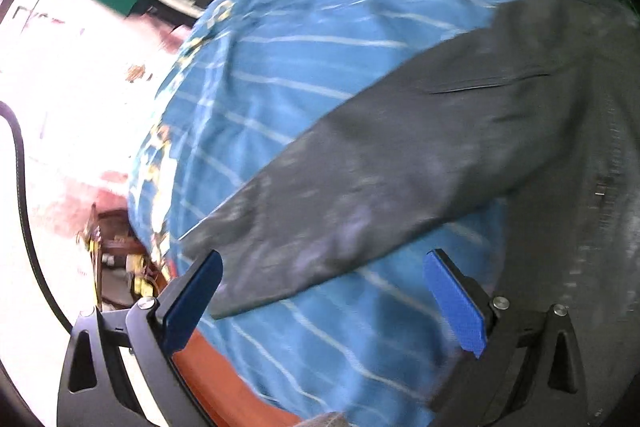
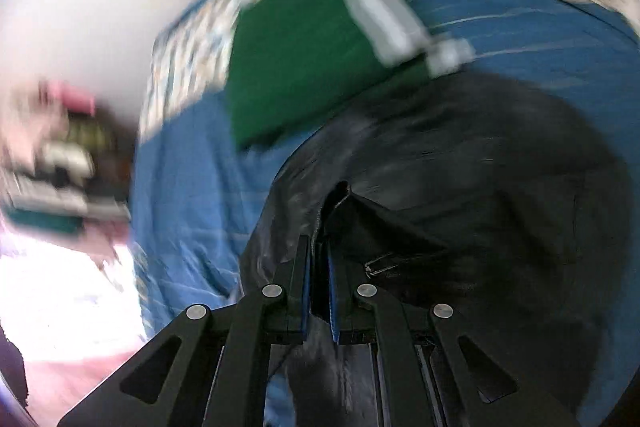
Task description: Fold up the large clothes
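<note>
Folding looks barely begun: the dark jacket [image 1: 420,155] lies spread on the blue striped bed [image 1: 304,59], sleeve reaching toward 8 o'clock, the left gripper [image 1: 324,303] released above it, the right gripper [image 2: 319,291] clenched on its edge.

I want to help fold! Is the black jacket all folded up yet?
Not yet. The black jacket lies spread on the blue striped sheet, one sleeve stretched out.

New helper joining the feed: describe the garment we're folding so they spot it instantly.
Start at the blue striped bedsheet covering the bed. On it lies the black jacket, a sleeve stretched out, its edge pinched by the right gripper. Unlike the folded green cloth beside it, it is dark and unfolded.
</note>
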Tool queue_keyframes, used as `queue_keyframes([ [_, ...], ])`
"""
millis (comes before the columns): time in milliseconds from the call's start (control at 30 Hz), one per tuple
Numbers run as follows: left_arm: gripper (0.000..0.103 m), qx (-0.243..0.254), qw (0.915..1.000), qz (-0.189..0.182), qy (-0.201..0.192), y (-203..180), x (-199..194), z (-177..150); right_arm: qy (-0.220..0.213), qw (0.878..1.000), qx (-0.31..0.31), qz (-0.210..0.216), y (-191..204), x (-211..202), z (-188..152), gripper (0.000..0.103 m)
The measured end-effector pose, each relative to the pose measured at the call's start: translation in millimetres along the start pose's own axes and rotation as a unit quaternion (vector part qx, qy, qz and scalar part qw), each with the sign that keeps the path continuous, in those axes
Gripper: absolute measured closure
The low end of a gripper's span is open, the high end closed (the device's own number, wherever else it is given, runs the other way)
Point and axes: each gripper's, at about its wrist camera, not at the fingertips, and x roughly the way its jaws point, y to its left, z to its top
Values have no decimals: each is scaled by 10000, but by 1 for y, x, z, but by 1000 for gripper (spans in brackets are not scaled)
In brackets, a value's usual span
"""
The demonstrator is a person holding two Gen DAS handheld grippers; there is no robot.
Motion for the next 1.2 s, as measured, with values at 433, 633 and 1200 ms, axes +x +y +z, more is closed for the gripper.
queue_keyframes([
  [433,0,-2235,9583,-1413,1080,102,62,-44,942,9925,-726,300,-25,30,-70,44],
  [633,5,-3923,8608,-2918,1412,121,120,-61,1245,9908,107,-523,-142,-23,-103,44],
  [1200,88,-5133,8064,-2937,1,183,172,3,1179,9901,449,-609,-105,28,-136,44],
])
